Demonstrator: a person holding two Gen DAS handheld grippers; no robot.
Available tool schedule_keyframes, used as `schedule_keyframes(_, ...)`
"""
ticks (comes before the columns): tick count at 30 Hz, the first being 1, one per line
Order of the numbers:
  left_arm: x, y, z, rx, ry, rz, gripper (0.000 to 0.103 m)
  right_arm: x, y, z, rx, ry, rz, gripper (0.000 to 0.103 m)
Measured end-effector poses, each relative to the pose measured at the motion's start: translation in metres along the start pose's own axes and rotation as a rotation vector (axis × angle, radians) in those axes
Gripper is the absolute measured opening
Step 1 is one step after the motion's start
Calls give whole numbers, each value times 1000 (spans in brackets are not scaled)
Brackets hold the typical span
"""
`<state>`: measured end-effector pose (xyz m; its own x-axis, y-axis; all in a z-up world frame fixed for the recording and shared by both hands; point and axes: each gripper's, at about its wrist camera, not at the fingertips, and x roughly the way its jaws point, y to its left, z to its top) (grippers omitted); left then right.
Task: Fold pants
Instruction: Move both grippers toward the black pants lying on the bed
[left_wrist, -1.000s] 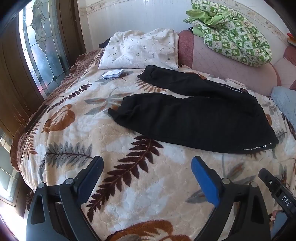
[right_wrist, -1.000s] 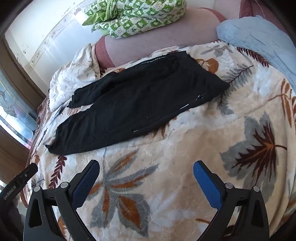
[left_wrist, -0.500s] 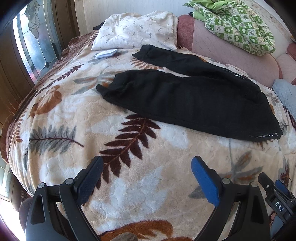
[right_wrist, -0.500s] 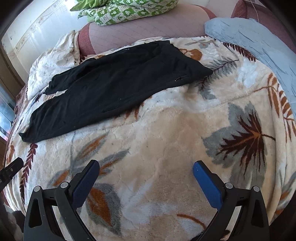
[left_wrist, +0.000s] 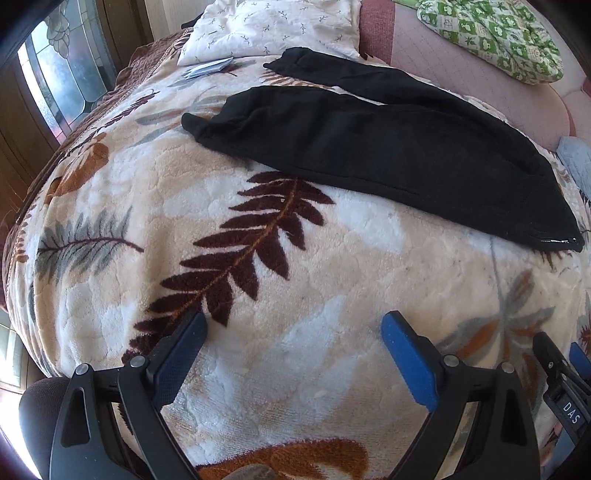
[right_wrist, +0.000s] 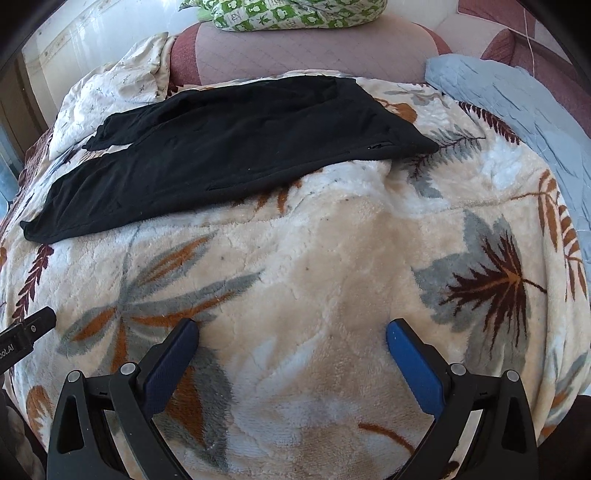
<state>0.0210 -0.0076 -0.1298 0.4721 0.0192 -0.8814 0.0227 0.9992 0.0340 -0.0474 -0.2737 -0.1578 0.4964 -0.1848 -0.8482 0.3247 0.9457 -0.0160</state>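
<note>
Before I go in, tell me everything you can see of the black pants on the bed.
The black soft-fabric pants lie spread flat and unfolded on the cream leaf-patterned fleece blanket. The two legs run toward the white sprigged pillow with a narrow gap of blanket between them, and the far leg's cuff ends right by the pillow. The waistband end points the other way. A zipped pocket shows near the waist in the right wrist view. Neither gripper touches them.

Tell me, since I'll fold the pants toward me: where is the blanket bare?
Bare blanket runs between the black pants and both open tools, left tool and right tool. Crowded beyond the pants: white pillow, papers, green quilt, blue cover on the right.
</note>
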Motion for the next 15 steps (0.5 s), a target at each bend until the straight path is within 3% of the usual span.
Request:
schedule_keyframes(6, 4, 1, 0, -2, 16, 1, 103, 1, 0, 1, 0, 12, 3, 103)
schedule_keyframes(15, 4, -3, 3, 46, 19, 12, 103, 2, 0, -3, -20, -4, 13, 103)
